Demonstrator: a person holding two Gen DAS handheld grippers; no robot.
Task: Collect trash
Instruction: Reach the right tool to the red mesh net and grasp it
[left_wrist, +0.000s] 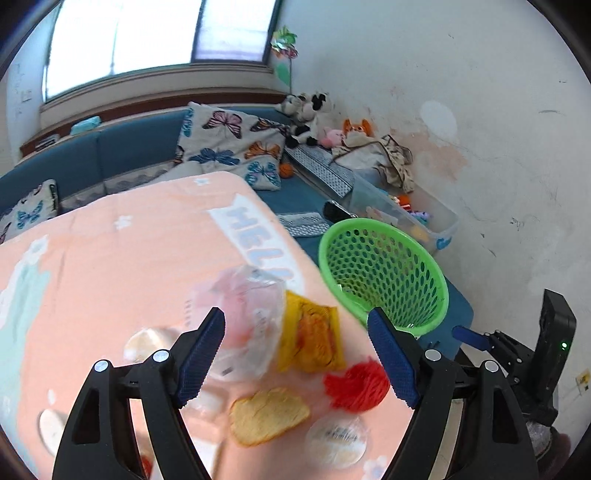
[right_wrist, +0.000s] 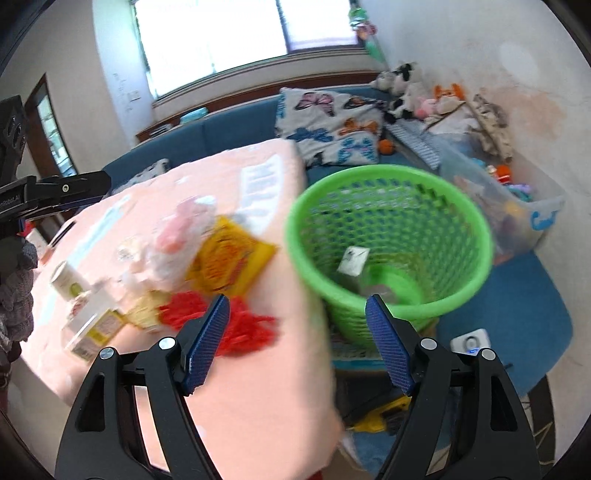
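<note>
A green mesh basket stands beside the pink-covered table; it also shows in the right wrist view with a small white carton inside. On the table lie a clear plastic bag, a yellow snack packet, a red fluffy ball, a bread-like slice and a round clear wrapper. My left gripper is open and empty above the bag and packet. My right gripper is open and empty above the table's edge, near the red ball.
Small cartons lie on the table's left. A blue sofa with butterfly cushions, soft toys and a clear storage bin stands behind. A white wall is on the right.
</note>
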